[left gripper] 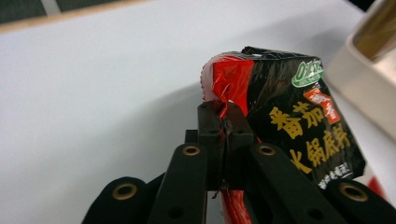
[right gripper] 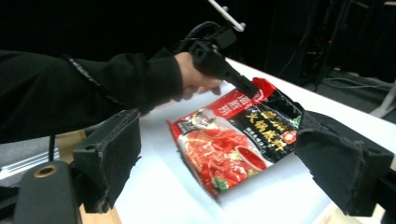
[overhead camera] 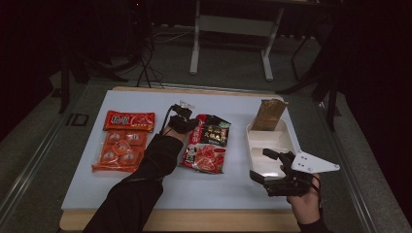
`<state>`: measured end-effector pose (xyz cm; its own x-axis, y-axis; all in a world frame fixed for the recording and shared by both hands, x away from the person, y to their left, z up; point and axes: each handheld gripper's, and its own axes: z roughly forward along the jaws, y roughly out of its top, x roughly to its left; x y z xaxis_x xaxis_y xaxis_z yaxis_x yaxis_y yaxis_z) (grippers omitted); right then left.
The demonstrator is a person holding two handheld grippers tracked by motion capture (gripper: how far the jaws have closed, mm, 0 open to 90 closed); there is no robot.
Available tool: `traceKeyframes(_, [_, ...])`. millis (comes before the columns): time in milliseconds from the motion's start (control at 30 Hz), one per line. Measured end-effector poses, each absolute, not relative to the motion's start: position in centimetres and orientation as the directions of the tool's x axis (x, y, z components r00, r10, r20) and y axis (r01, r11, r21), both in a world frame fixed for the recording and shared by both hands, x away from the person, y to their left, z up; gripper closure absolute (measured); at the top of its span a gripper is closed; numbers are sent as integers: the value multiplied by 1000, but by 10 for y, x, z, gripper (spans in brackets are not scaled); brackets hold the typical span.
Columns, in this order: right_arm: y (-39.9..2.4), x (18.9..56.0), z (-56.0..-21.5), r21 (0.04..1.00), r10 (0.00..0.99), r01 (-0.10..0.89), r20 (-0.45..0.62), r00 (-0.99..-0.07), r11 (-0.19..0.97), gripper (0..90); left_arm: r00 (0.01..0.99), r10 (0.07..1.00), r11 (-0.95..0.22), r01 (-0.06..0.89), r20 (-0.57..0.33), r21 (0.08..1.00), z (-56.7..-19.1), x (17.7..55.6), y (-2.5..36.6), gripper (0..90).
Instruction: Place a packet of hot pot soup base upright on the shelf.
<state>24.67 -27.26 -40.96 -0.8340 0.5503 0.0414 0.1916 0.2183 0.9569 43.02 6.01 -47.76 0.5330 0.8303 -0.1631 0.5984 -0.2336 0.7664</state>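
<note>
While my left gripper (left gripper: 223, 116) pinches the top corner of the red and black sauce pouch (overhead camera: 208, 143) in the middle of the bench (overhead camera: 145, 99), I judge this glossy foil soft, floppy and slippery; the flat sealed edge holds best. My right gripper (overhead camera: 265, 165) stands spread.

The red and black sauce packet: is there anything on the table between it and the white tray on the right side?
Nothing visible. The left gripper is shut on a corner of the sauce packet, and only bare white table surface lies between the packet and the white tray. The right gripper stands open at the tray's near end.
</note>
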Motion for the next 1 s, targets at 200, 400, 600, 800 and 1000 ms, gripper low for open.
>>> traceKeyframes(200, [-276, 246, -406, 962, 575, 185, 38, -817, 200, 145, 559, 814, -232, 560, -157, 795, -465, 416, 61, 891])
traceKeyframes(400, [-282, 245, -402, 971, 622, 154, 8, -783, 181, 155, 578, 800, -216, 528, -162, 821, -456, 402, 62, 891])
traceKeyframes(600, [-286, 246, -399, 979, 651, 125, -12, -759, 164, 155, 591, 787, -193, 508, -177, 840, -449, 389, 65, 891])
traceKeyframes(800, [-287, 250, -398, 973, 655, 145, -9, -755, 181, 138, 622, 759, -167, 475, -195, 864, -437, 374, 67, 890])
traceKeyframes(1000, [-286, 253, -398, 963, 669, 186, 9, -744, 194, 124, 655, 730, -155, 434, -193, 887, -426, 357, 71, 889])
